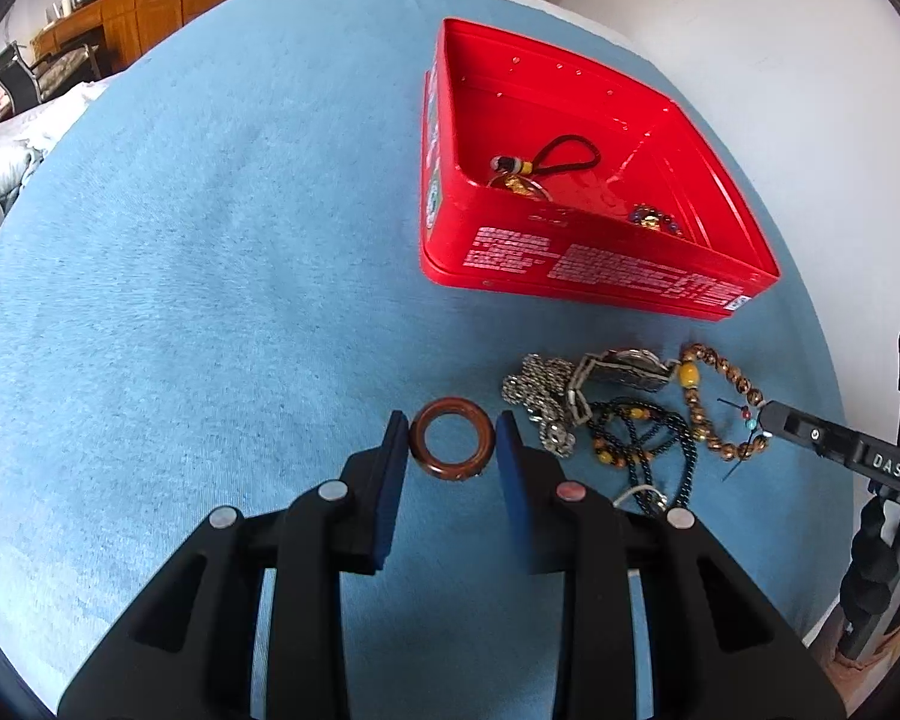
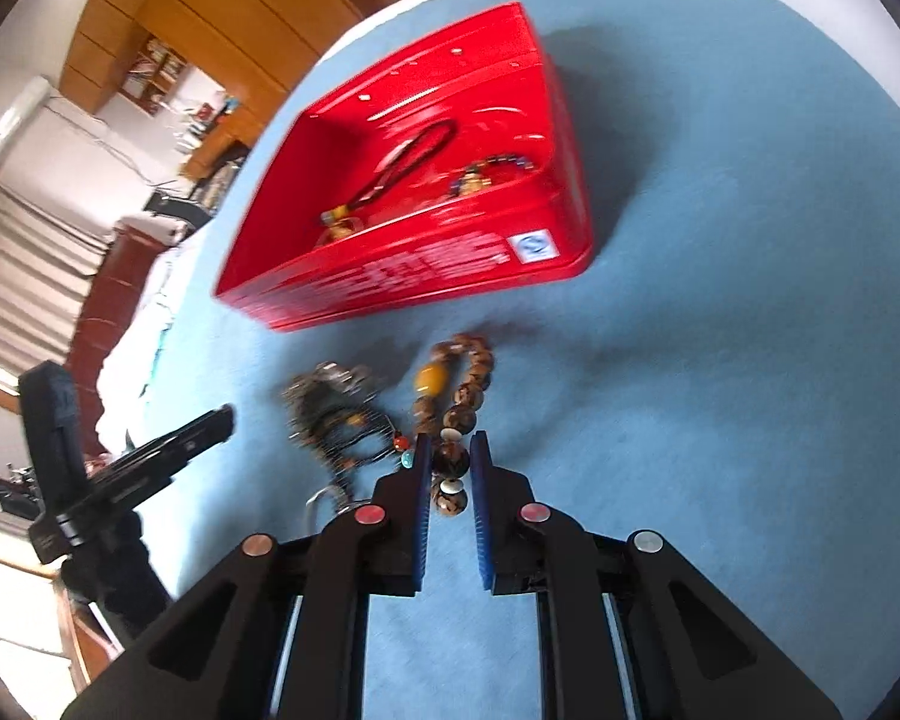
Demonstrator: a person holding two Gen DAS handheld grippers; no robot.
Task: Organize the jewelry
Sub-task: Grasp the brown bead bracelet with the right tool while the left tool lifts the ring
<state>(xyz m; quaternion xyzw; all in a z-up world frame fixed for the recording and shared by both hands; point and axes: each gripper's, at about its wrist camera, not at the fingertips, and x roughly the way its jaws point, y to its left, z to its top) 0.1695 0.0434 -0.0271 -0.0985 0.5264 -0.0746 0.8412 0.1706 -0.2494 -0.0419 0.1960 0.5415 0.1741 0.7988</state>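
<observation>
On the blue cloth (image 1: 210, 240), left tongs (image 1: 453, 438) clamp one wooden ring (image 1: 452, 440), right tongs (image 2: 450, 462) one bead bracelet (image 2: 456, 402).

1. The left gripper (image 1: 453, 426) points steeply down, its blue-padded fingers (image 1: 395, 450) set either side of a brown wooden ring (image 1: 452, 439); whether the pads press on it, I cannot tell.
2. The right gripper (image 2: 450, 450) also tilts steeply down, its jaws drawn close and pinching a large brown bead of the beaded bracelet (image 2: 453, 459).
3. Seen from the left gripper's camera, the right gripper's black finger (image 1: 810, 435) reaches in from the right edge.
</observation>
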